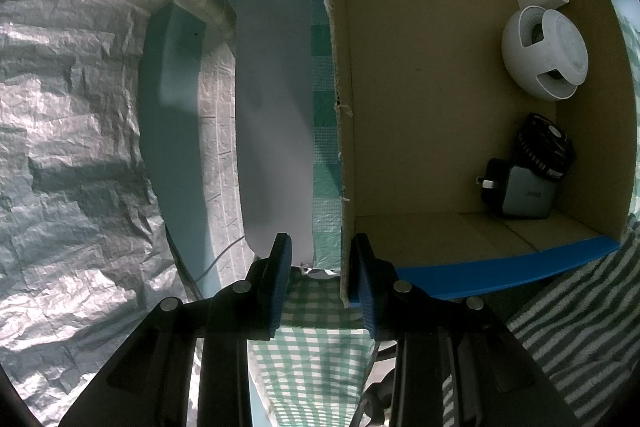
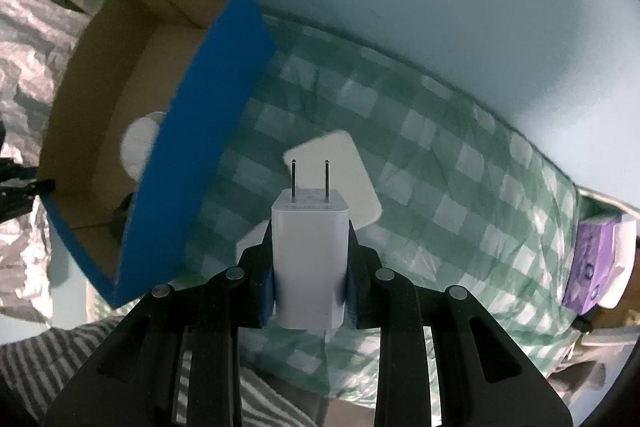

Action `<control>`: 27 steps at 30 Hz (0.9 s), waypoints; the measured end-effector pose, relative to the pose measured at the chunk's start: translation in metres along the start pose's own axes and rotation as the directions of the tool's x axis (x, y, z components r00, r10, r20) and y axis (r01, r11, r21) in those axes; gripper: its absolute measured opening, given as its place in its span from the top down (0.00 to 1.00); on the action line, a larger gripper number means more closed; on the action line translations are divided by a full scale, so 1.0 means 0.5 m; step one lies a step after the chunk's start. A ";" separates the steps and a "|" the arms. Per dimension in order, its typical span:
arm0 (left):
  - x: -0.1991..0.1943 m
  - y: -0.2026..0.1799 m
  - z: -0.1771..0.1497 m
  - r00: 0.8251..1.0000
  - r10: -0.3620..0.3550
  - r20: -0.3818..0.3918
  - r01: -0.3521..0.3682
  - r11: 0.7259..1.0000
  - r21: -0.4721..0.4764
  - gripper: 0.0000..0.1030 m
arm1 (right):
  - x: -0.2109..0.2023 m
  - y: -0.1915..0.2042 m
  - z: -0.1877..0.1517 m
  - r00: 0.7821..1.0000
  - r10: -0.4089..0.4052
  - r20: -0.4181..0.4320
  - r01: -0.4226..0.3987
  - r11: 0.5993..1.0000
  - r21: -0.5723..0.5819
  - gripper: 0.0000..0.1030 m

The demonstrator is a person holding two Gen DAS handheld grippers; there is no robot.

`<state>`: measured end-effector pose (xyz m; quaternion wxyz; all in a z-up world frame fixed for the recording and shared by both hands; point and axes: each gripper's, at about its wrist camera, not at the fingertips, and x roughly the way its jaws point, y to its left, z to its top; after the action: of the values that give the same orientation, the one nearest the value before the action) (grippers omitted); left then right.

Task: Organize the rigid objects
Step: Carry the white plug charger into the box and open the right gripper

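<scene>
Got the white charger (image 2: 309,259) pinched in my right gripper (image 2: 310,267), prongs out, hanging over the checked cloth (image 2: 440,195) beside the box (image 2: 200,147). My left gripper (image 1: 320,275) straddles the box's torn wall, half closed. Prongs could snag that blue rim if I swing low.

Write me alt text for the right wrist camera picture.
The right gripper is shut on a white plug-in charger, prongs pointing away, above a green checked cloth. A flat white block lies on the cloth beyond it; a blue-sided cardboard box stands open at left.
</scene>
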<state>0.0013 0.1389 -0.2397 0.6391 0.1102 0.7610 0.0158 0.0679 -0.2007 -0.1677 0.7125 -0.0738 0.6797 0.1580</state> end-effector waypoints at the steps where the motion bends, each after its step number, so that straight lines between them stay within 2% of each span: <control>1: 0.000 0.000 0.000 1.000 0.000 0.000 0.000 1.000 0.000 0.68 | -0.006 0.010 0.003 1.000 0.003 0.006 -0.003 1.000 -0.013 0.75; 13: 0.002 -0.006 0.002 1.000 0.004 -0.001 -0.004 1.000 0.004 0.68 | -0.047 0.142 0.043 0.997 0.048 0.055 -0.039 0.987 -0.156 0.75; 27: 0.002 -0.005 0.002 1.000 0.002 0.000 -0.002 1.000 0.002 0.68 | 0.001 0.270 0.055 0.998 0.067 0.010 -0.061 0.959 -0.276 0.75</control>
<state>0.0017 0.1363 -0.2412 0.6389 0.1117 0.7610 0.0156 0.0501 -0.0649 -0.1514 0.6964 -0.1486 0.6461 0.2746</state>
